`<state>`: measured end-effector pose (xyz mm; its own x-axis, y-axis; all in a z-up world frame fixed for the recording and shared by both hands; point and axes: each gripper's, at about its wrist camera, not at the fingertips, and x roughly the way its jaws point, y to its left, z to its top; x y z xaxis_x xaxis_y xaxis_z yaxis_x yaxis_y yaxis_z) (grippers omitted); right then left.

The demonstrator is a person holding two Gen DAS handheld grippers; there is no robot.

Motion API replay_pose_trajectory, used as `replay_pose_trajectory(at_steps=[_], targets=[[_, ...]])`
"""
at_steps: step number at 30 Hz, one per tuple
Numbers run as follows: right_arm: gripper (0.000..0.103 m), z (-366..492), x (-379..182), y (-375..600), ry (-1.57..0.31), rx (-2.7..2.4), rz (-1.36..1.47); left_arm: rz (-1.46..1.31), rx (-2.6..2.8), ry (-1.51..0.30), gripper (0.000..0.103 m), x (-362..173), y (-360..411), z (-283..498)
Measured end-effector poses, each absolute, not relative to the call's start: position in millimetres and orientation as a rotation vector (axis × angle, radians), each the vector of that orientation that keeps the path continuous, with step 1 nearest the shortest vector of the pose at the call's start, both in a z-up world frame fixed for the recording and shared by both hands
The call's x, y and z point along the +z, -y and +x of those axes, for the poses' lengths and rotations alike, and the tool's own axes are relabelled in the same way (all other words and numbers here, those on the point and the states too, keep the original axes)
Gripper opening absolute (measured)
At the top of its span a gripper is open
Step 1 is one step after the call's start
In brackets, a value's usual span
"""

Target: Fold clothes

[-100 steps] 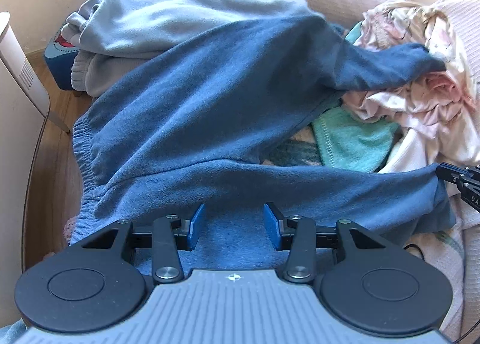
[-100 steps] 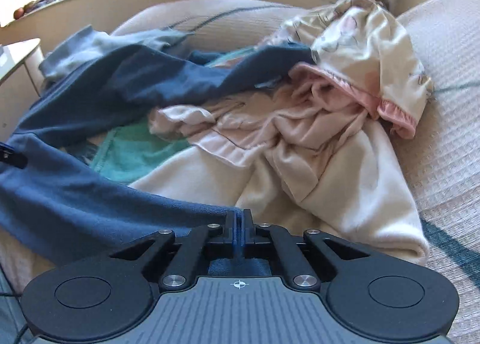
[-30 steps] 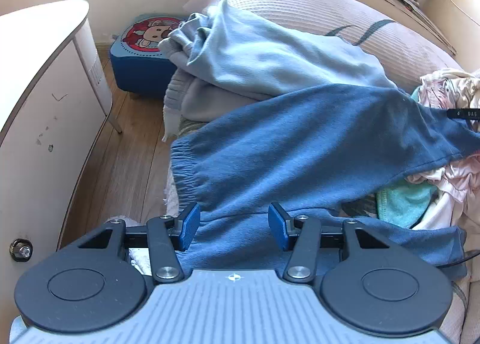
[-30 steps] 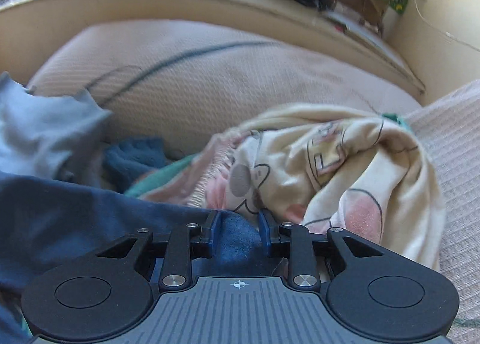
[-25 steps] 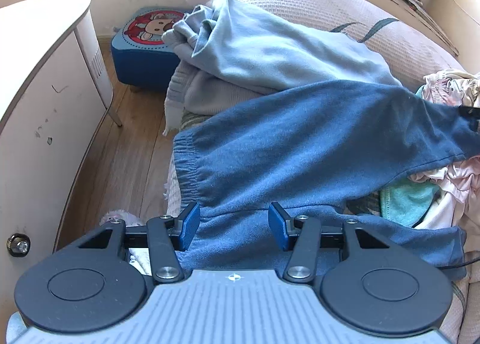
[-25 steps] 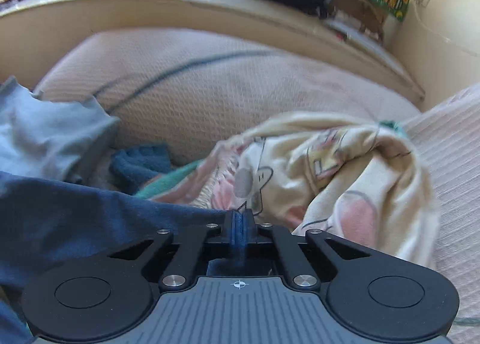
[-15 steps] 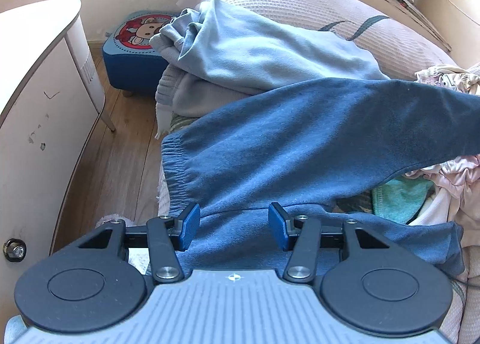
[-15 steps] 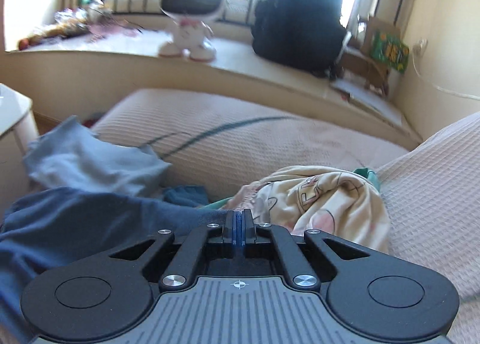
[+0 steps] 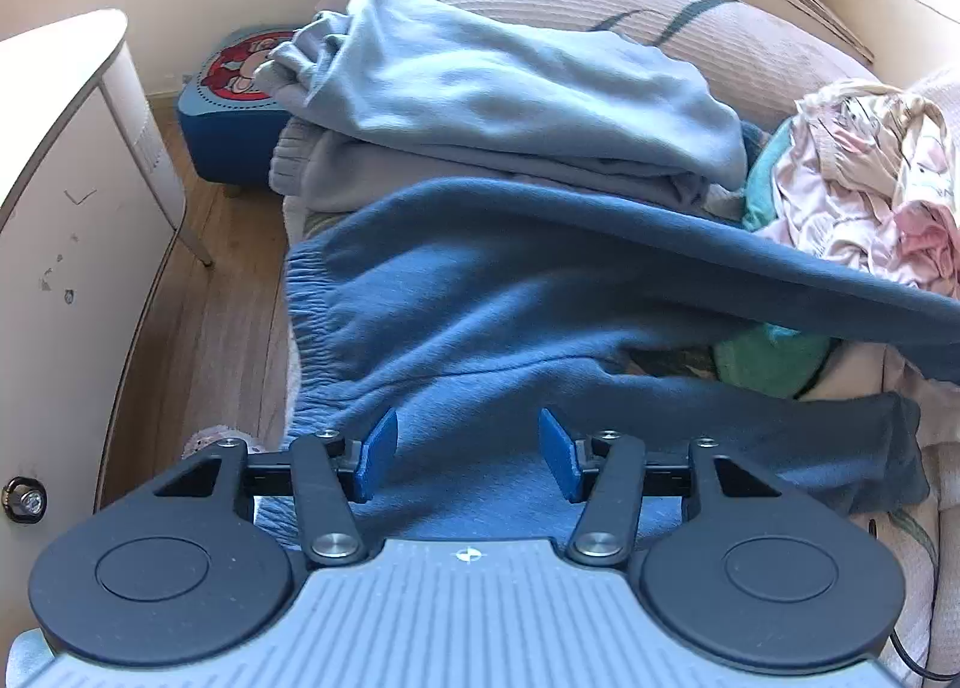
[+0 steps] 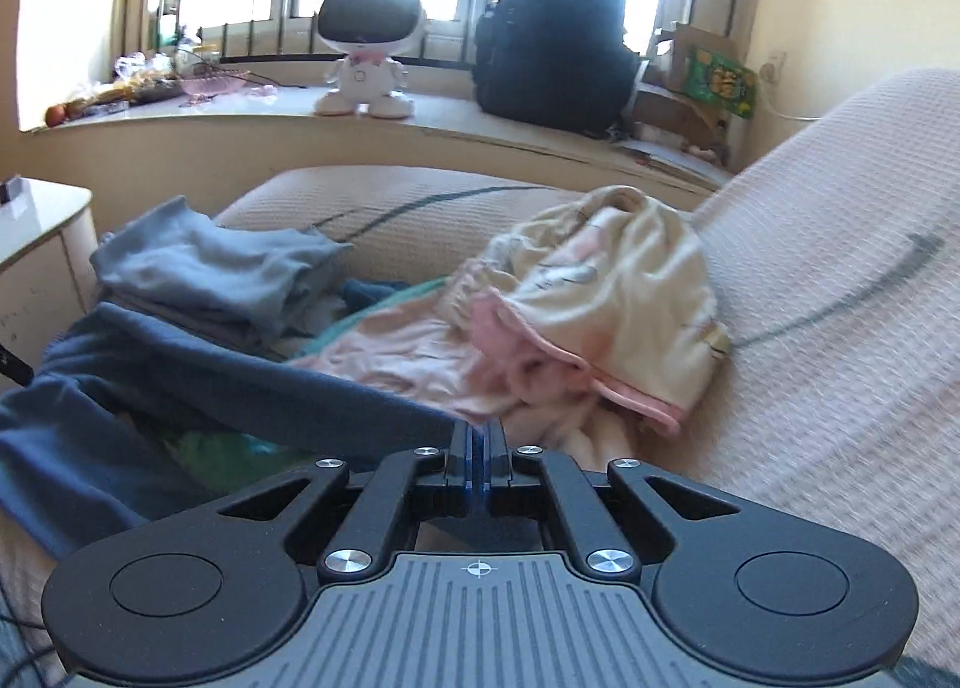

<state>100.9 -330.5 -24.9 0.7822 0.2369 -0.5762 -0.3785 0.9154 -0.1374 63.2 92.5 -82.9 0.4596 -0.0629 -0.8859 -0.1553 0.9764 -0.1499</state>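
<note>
Right gripper (image 10: 478, 457): jaws pressed fully together on the cuff end of one leg of the dark blue sweatpants (image 9: 480, 316), which runs taut from the pads off to the left in the right wrist view.
Left gripper (image 9: 467, 451): jaws about half apart and widening slightly; blue fabric near the waistband lies between and below the pads, which do not press on it.
Dark blue sweatpants: spread across the bed (image 10: 840, 328), elastic waistband at the bed's left edge, one leg stretched toward the right of the left wrist view above the other leg, which lies flat on the bed.
Light blue garment (image 9: 510, 94): piled just behind the sweatpants, on grey clothing.
Cream and pink clothes (image 10: 600, 316): a crumpled heap on the bed, beside the stretched leg.
Teal cloth (image 9: 774, 358): partly under the stretched leg.
White cabinet (image 9: 66, 196): left of the bed, on the wooden floor.
Window ledge (image 10: 270, 112): carries a white toy robot (image 10: 366, 52) and a black backpack (image 10: 555, 34).
</note>
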Motion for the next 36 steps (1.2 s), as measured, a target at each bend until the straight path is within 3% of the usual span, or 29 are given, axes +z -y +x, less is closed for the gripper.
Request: replay_pose_trajectory(at_steps=[8, 10, 14, 16, 19, 24, 25, 26, 36], targets=[[0.001, 72.6, -55.6, 352.2, -0.706, 0.326, -0.166, -0.225, 0.056, -1.105, 0.054, -84.7, -90.1, 62.1], [0.01, 72.0, -66.3, 348.8, -0.739, 0.323, -0.141, -0.228, 0.064, -1.105, 0.054, -84.1, -92.7, 61.8], [0.015, 65.6, -69.5, 326.6, -0.754, 0.398, -0.195, -0.249, 0.085, -1.1, 0.055, -82.3, -100.9, 60.6], [0.03, 60.9, -65.0, 314.3, -0.752, 0.456, -0.245, -0.286, 0.097, -1.096, 0.056, -82.3, -109.2, 60.4], [0.039, 55.5, -69.4, 295.9, -0.747, 0.503, -0.392, -0.329, 0.119, -1.094, 0.056, -82.9, -120.0, 61.4], [0.032, 55.8, -93.0, 269.1, -0.781, 0.498, -0.634, -0.344, 0.128, -1.089, 0.056, -82.2, -125.8, 60.5], [0.013, 56.6, -95.9, 267.3, -0.783, 0.484, -0.677, -0.345, 0.129, -1.09, 0.056, -82.7, -125.7, 60.3], [0.001, 57.3, -97.8, 266.4, -0.781, 0.468, -0.72, -0.345, 0.128, -1.091, 0.056, -83.1, -125.5, 60.2], [0.001, 33.3, -66.9, 308.0, -0.75, 0.285, -0.753, -0.33, 0.105, -1.106, 0.057, -88.1, -118.9, 61.1]])
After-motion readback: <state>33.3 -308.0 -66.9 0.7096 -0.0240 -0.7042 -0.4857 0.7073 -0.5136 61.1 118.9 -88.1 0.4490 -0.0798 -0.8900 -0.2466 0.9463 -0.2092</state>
